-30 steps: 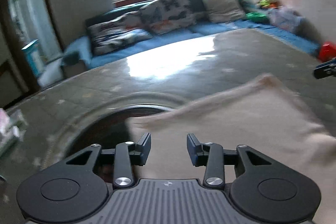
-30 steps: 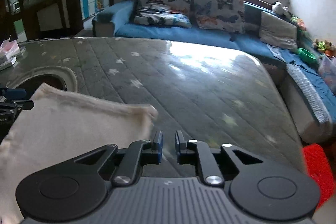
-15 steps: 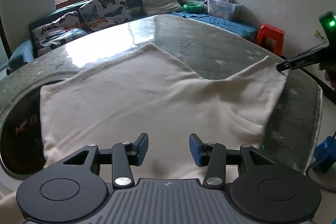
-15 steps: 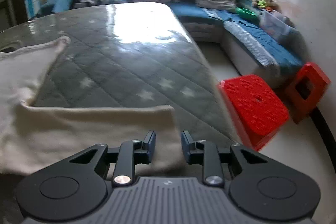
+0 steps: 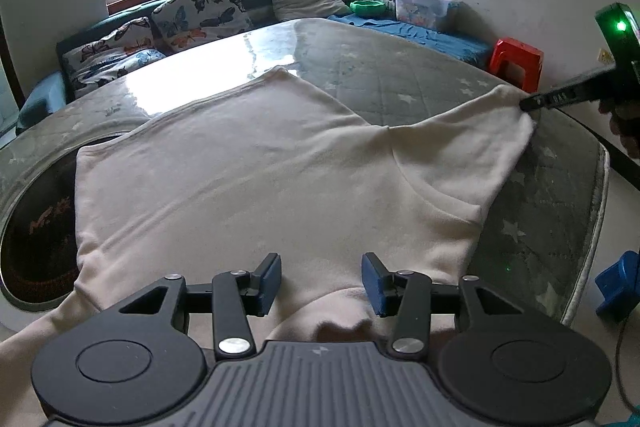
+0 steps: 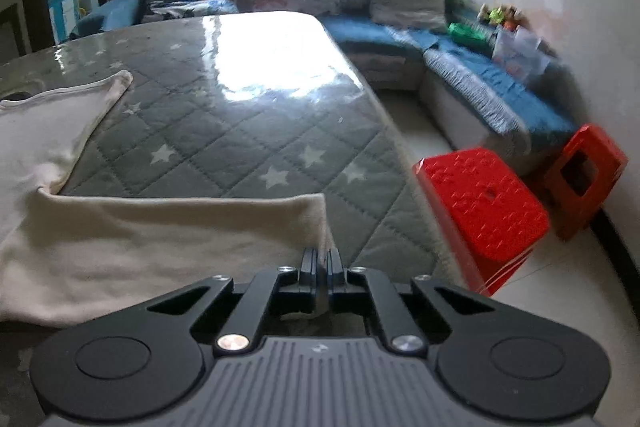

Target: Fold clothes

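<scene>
Cream shirt [image 5: 256,163] lies spread flat on the grey quilted mattress [image 5: 404,75], one sleeve reaching right toward the mattress edge. My left hand-held gripper [image 5: 320,281] hovers over the near hem, jaws spread, pads clear of the cloth. My right hand-held gripper [image 6: 320,263] is pressed together, pinching the sleeve cuff [image 6: 308,223]. Red stool [image 6: 484,211] stands just beside the mattress.
</scene>
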The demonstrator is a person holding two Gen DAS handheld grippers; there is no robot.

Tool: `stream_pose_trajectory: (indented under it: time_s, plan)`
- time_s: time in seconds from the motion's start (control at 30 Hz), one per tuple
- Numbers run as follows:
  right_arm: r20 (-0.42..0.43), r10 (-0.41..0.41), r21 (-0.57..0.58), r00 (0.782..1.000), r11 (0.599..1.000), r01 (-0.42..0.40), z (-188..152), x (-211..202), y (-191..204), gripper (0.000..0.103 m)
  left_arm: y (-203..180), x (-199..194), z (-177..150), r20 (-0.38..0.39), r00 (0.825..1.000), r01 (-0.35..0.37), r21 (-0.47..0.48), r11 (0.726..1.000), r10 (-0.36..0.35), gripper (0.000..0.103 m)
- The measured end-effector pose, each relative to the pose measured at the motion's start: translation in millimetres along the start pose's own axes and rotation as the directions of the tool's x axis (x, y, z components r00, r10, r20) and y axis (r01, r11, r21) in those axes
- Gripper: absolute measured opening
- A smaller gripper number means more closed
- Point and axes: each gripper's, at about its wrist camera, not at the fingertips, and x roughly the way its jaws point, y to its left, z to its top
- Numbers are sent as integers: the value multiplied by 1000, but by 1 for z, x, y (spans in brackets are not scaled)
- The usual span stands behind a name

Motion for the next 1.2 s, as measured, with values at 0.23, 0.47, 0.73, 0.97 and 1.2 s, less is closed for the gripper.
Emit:
stream_pose_trajectory:
  time_s: [0.23, 0.47, 0.73, 0.97, 1.2]
  plan:
    - [19, -60, 2, 998, 998, 60, 2, 7, -2, 17, 1, -7, -4, 13, 1000, -2, -12, 1000, 2, 51]
    - [78, 92, -71, 993, 994, -87, 12, -26, 32, 20, 19, -28, -13, 37, 999, -28, -121, 992, 33, 52]
    - [72, 370, -227, 926, 910, -346, 23, -46, 123, 26, 70, -68, -36, 57, 986, -131, -294, 947, 154, 53]
    - [-14, 526, -393, 850, 779, -488, 17, -55, 206, 29, 115, -84, -52, 56, 968, -202, -405, 892, 244, 53]
    - [-117, 576, -475, 809, 683, -555, -3, -55, 245, 33, 173, -95, -88, -64, 912, -377, -519, 767, 405, 54]
